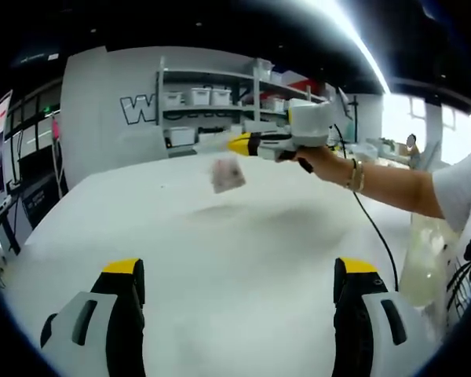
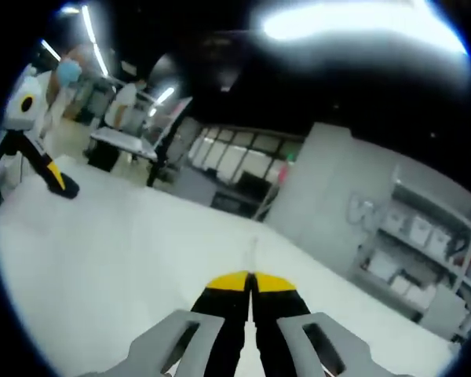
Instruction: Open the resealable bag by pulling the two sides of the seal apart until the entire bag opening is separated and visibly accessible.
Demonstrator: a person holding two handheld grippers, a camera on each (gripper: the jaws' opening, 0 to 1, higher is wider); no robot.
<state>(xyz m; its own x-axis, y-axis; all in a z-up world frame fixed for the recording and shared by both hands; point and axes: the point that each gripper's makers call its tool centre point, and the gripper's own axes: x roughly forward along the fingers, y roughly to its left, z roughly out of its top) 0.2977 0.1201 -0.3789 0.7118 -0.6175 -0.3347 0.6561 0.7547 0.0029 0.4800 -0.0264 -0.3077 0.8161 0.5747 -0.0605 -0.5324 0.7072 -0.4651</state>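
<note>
A large outlined letter "W" (image 1: 137, 108) stands on the grey wall (image 1: 102, 118) beside the shelving unit (image 1: 220, 98); the remaining letters are hidden; no other text is legible.

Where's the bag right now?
In the left gripper view, the bag hangs above the white table, pinched by the right tongs, centre of picture, before the shelves.

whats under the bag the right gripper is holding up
The bag hangs from the right gripper above bare white table, with a faint shadow below. Its contents are too blurred to tell.
</note>
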